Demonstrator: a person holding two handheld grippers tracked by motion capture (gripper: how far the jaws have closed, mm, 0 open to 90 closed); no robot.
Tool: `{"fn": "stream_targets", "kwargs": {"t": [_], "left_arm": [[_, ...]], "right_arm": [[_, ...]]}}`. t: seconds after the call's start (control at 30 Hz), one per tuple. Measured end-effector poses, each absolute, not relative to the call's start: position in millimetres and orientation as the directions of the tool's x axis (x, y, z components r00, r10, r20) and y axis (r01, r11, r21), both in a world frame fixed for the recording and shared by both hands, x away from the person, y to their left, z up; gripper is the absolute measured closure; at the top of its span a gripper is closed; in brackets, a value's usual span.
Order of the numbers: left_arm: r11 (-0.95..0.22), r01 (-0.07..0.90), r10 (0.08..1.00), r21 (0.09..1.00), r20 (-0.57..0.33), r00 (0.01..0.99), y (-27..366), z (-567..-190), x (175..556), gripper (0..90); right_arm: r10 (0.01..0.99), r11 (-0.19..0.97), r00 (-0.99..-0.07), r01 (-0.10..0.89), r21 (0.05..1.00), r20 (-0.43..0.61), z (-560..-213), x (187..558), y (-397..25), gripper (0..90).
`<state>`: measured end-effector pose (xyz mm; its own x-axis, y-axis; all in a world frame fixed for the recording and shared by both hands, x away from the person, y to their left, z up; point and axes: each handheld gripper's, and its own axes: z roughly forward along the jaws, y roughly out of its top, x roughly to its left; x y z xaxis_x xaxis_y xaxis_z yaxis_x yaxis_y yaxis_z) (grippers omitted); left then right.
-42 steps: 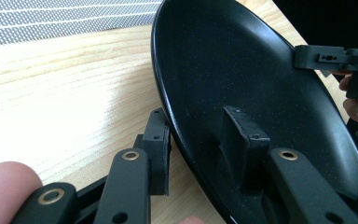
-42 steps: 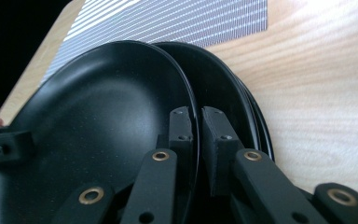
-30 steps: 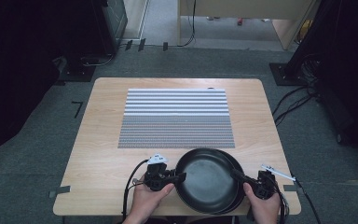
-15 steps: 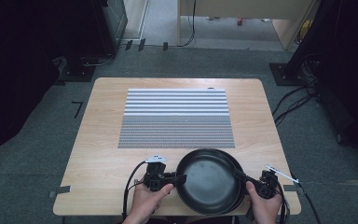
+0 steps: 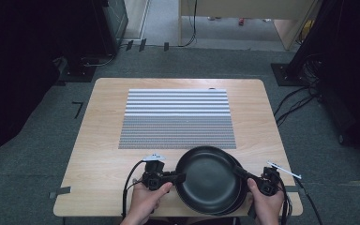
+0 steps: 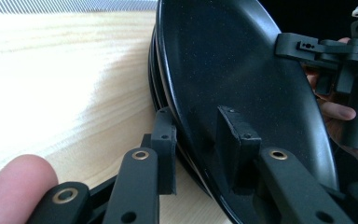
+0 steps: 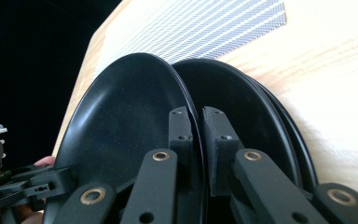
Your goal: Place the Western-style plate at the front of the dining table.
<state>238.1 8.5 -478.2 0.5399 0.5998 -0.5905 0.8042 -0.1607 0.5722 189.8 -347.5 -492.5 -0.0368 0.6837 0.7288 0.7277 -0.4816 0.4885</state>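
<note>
A stack of black plates (image 5: pixel 236 202) lies at the table's front edge. Its top plate (image 5: pixel 210 180) is held at both sides and tilts off the plates beneath (image 7: pixel 247 107). My left gripper (image 5: pixel 181 177) straddles that plate's left rim (image 6: pixel 223 60): one jaw presses the inner face and the other sits under the edge, so the left gripper (image 6: pixel 198 119) is shut on the plate. My right gripper (image 5: pixel 239 171) pinches the opposite rim (image 7: pixel 121 116), and its own view shows the right gripper (image 7: pixel 199 114) shut tight with the rim between its pads.
A grey-and-white striped mat (image 5: pixel 177 119) covers the middle of the wooden table (image 5: pixel 103 140). Cables trail from both grippers over the front edge. Dark stands and cables sit on the carpet around the table.
The right hand and gripper have drifted slightly to the right and toward the front. The top plate stays held in nearly the same place.
</note>
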Motion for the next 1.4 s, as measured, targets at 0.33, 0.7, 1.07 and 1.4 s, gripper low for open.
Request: {"fn": "stream_targets", "kwargs": {"t": [0.33, 0.7, 1.07, 1.4], "left_arm": [[-0.118, 0.805, 0.608, 0.581, -0.599, 0.521, 16, -463, 258, 71.8], [-0.042, 0.811, 0.621, 0.584, -0.62, 0.479, 40, -448, 283, 73.0], [-0.001, 0.815, 0.642, 0.579, -0.625, 0.445, 58, -446, 311, 73.2], [0.028, 0.826, 0.667, 0.563, -0.626, 0.404, 76, -445, 336, 73.6]], "right_arm": [[0.69, -0.47, -0.058, 0.723, 0.507, 0.722, -471, 211, -341, 82.2], [0.699, -0.435, -0.104, 0.723, 0.536, 0.707, -447, 252, -316, 82.0], [0.703, -0.421, -0.099, 0.74, 0.525, 0.704, -445, 288, -298, 81.5], [0.702, -0.403, -0.098, 0.762, 0.507, 0.705, -448, 322, -278, 81.4]]}}
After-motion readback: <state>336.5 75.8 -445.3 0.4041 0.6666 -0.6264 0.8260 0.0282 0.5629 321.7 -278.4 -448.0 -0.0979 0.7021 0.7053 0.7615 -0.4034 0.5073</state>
